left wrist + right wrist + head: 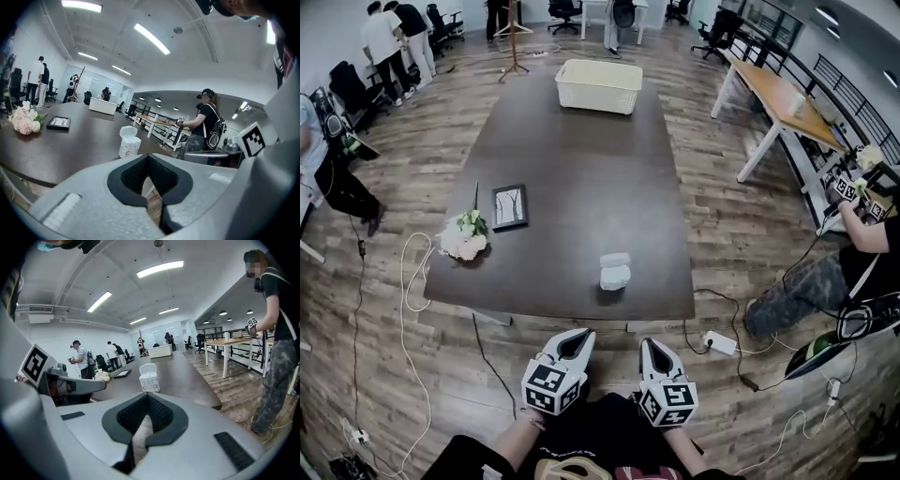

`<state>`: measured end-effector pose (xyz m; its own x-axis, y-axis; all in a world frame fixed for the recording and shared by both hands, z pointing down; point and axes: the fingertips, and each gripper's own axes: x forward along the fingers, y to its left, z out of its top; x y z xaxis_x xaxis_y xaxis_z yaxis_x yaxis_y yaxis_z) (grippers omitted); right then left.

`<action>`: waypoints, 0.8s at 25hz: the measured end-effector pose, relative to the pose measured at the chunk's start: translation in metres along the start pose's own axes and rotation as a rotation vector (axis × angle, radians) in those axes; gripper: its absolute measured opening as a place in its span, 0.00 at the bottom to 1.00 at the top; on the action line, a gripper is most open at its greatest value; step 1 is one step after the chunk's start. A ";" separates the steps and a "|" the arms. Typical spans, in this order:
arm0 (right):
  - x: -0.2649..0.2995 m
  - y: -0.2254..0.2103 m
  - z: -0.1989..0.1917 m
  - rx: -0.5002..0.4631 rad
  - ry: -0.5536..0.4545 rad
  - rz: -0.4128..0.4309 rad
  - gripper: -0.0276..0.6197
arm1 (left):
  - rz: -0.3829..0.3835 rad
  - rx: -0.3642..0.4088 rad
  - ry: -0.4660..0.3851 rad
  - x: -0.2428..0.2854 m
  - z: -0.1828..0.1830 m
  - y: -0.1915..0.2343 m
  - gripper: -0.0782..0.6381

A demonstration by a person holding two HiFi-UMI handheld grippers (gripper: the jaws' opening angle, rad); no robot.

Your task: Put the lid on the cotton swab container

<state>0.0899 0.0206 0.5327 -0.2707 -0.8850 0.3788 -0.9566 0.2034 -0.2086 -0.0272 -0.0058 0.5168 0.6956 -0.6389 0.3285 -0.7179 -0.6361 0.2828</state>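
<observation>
**We are holding both grippers shut short of the table, and the swab container is standing open**

We are looking down on a long dark brown table [581, 169] that is sitting on a wood-plank floor [722, 216] in an open office. Strip lights are running across the white ceiling, and several people are standing around the edges of the room. An orange-topped desk [785, 98] is standing off to the right. A white basket [599, 85] is resting at the table's far edge. A small framed picture [509, 205] is lying toward the left edge, and a bunch of pale flowers [465, 234] is lying near the near left corner. Cables and a power strip [721, 342] are trailing on the floor below the near right corner.

The cotton swab container [615, 277] is standing close to the table's near edge, somewhat right of the middle and well apart from everything else. It is sitting upright on its base with its mouth facing up. Its lid [147, 370] is standing raised on the side away from us, so the whole thing is reading taller than wide, with its long axis vertical. Its printed front is facing us.

We are holding the left gripper [578, 339] and the right gripper [653, 349] side by side just off the near edge, both pointing at the table. Each has its jaws pressed together with nothing between them, and neither is touching the container.
</observation>
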 end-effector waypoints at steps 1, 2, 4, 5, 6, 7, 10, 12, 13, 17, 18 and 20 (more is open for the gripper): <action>0.005 0.000 0.002 0.007 -0.004 -0.016 0.05 | -0.003 0.005 0.011 0.003 0.002 0.007 0.12; 0.009 0.000 0.005 0.013 -0.008 -0.033 0.05 | -0.014 0.007 0.017 0.006 0.004 0.013 0.12; 0.018 0.001 0.009 0.027 -0.017 -0.067 0.05 | -0.050 0.017 0.019 0.011 0.010 0.023 0.12; 0.023 0.001 0.010 0.036 -0.022 -0.082 0.05 | -0.070 0.026 0.018 0.013 0.014 0.028 0.12; 0.028 0.002 0.011 0.043 -0.026 -0.094 0.05 | -0.089 0.036 0.018 0.016 0.017 0.032 0.12; 0.033 0.004 0.012 0.049 -0.027 -0.102 0.05 | -0.107 0.043 0.018 0.018 0.020 0.035 0.12; 0.044 0.013 0.013 0.056 -0.027 -0.114 0.05 | -0.127 0.055 0.033 0.024 0.024 0.048 0.12; 0.049 0.017 0.013 0.060 -0.021 -0.129 0.05 | -0.105 0.061 0.056 0.027 0.023 0.058 0.12; 0.051 0.017 0.012 0.062 -0.016 -0.140 0.05 | -0.096 0.061 0.066 0.029 0.022 0.063 0.12; 0.051 0.015 0.013 0.091 -0.021 -0.164 0.05 | -0.101 0.056 0.082 0.035 0.022 0.070 0.12; 0.050 0.013 0.014 0.102 -0.027 -0.167 0.05 | -0.103 0.060 0.086 0.037 0.022 0.070 0.12; 0.051 0.008 0.016 0.126 -0.036 -0.171 0.05 | -0.101 0.071 0.096 0.042 0.021 0.071 0.12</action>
<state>0.0700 -0.0291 0.5359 -0.0998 -0.9168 0.3866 -0.9667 -0.0026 -0.2558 -0.0488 -0.0869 0.5313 0.7558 -0.5279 0.3874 -0.6382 -0.7261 0.2558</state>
